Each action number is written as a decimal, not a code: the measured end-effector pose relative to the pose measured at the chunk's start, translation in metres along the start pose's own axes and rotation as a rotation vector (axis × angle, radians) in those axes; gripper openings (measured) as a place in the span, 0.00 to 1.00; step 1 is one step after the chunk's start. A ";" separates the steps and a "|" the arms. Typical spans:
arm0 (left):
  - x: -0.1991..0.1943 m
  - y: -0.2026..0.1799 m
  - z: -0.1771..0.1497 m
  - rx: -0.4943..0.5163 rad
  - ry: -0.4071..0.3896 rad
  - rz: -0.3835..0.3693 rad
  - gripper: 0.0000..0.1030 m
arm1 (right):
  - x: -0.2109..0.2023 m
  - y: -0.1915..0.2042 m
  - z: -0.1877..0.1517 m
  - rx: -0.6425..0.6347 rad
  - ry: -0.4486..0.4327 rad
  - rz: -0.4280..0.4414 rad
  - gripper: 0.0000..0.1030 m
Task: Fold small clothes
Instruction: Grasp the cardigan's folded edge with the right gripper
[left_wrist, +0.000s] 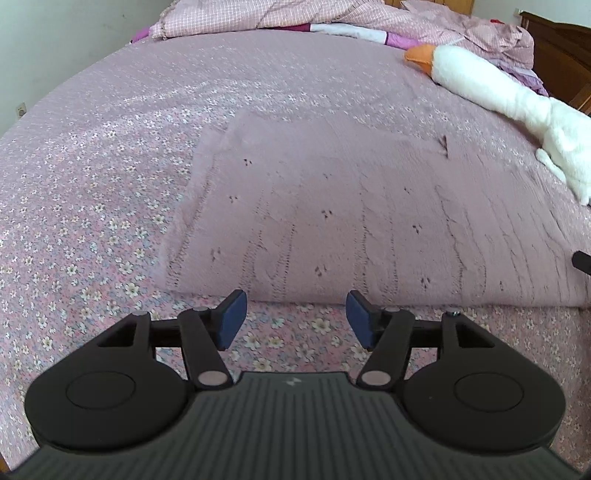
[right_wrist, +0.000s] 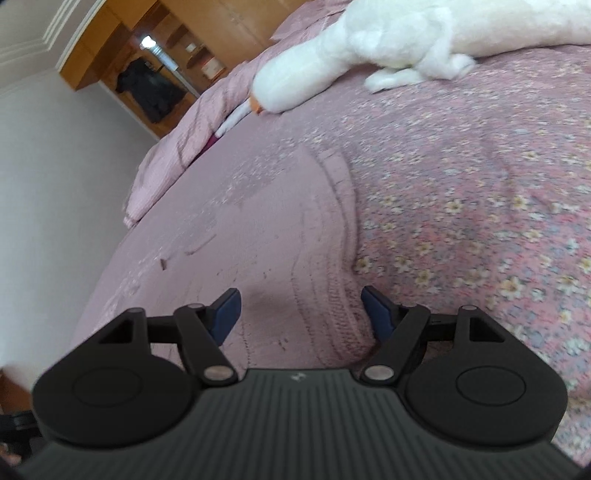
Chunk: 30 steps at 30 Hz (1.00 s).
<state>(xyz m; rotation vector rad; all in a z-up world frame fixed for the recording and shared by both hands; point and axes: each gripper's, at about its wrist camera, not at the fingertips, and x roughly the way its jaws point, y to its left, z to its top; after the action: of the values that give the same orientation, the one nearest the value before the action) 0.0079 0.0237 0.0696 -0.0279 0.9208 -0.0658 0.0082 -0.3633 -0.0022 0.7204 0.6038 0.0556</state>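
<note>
A pink knitted garment (left_wrist: 332, 206) lies flat on the floral bedspread (left_wrist: 92, 221), near a white plush goose (left_wrist: 480, 85). The left gripper (left_wrist: 295, 317) hangs wide just short of its hem. The right gripper (right_wrist: 301, 314) spreads wide over its ribbed edge, holding nothing.

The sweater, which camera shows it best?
The left wrist view: the sweater lies flat and sharp there, its near hem and left edge in sight. The right wrist view shows only one blurred edge of it, running under the open fingers.

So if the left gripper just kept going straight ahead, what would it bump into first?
Most likely the near edge of the pink knitted garment, which lies flat on the bed just ahead of the open left gripper. Depth is hard to judge.
</note>
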 end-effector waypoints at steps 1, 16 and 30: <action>0.000 -0.001 0.000 0.002 0.002 0.001 0.65 | 0.002 0.000 0.001 0.004 0.011 0.017 0.72; 0.007 -0.007 -0.005 0.000 0.038 0.000 0.65 | 0.015 -0.014 0.007 0.170 0.078 0.162 0.69; 0.001 -0.008 -0.018 0.004 0.040 -0.014 0.65 | 0.014 -0.023 0.006 0.211 0.087 0.090 0.26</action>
<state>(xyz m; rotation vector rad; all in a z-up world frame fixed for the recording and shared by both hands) -0.0058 0.0161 0.0580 -0.0296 0.9608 -0.0811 0.0201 -0.3807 -0.0199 0.9540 0.6660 0.1080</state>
